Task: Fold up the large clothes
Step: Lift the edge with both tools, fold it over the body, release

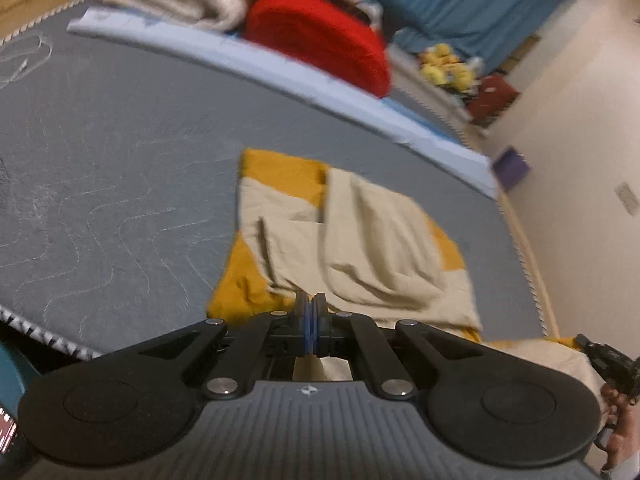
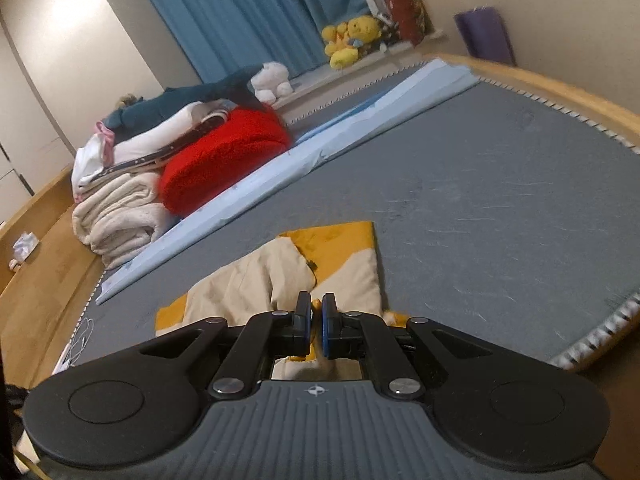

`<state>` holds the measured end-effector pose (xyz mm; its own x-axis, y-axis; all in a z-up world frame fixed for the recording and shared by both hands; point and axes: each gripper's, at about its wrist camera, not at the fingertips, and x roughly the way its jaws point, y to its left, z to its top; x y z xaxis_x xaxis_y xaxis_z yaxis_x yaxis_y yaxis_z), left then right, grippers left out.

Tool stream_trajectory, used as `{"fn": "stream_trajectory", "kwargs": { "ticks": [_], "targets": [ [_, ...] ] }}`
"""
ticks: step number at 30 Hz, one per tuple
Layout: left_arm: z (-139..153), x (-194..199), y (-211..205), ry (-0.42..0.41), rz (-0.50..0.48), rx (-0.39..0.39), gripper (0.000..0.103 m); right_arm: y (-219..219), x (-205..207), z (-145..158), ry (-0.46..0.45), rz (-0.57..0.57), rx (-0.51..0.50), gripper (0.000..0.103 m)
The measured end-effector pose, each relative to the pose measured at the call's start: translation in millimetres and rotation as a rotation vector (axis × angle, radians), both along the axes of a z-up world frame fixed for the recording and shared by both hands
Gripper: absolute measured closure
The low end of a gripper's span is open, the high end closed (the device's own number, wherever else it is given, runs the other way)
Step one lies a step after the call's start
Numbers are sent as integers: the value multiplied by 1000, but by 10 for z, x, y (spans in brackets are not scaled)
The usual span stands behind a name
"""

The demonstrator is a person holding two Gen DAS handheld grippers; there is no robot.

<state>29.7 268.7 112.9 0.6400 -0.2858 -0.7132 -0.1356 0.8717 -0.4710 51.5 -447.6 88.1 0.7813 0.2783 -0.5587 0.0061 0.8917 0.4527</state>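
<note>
Left wrist view blurred; both jaws together, cloth pinched, near hem of garment hidden behind grippers

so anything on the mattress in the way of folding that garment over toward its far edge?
Nothing visible. The yellow-and-beige garment lies on bare grey mattress; the red blanket and towel stack sit off to the side, apart from it.

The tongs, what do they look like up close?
Both look alike. The left tongs and right tongs have black fingers with blue pads on the inner faces. Black linkage bars with shiny silver rivets join them to a grey ribbed body bearing a small round crosshair mark. Two black round discs sit at the sides.
</note>
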Motion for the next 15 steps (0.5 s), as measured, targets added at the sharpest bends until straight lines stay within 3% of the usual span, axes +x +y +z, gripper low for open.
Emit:
{"fn": "stream_trajectory", "kwargs": {
  "ticks": [3, 5, 6, 7, 9, 11, 13, 15],
  "targets": [
    [-422, 610, 209, 84, 62, -102, 102, 52, 710, -281, 74, -21, 37, 98],
    [-662, 932, 355, 127, 125, -184, 100, 76, 1118, -449, 112, -54, 38, 91],
    [-743, 1063, 412, 148, 156, -192, 90, 84, 1260, -500, 113, -81, 17, 91],
    [-798, 1185, 454, 159, 171, -180, 72, 79, 1366, -533, 104, -113, 0, 91],
    [-860, 1321, 505, 135, 195, -127, 56, 42, 1499, -608, 67, -154, 11, 81],
    [-957, 1313, 571, 112, 235, -111, 55, -20, 1555, -698, 50, -207, 6, 66],
    [-1103, 1284, 658, 163, 267, -135, 55, -81, 1539, -842, 50, -241, 1, 65],
    [-1079, 1269, 693, 163, 281, -111, 55, -117, 1539, -1028, 102, -237, 3, 65]
  ]
}}
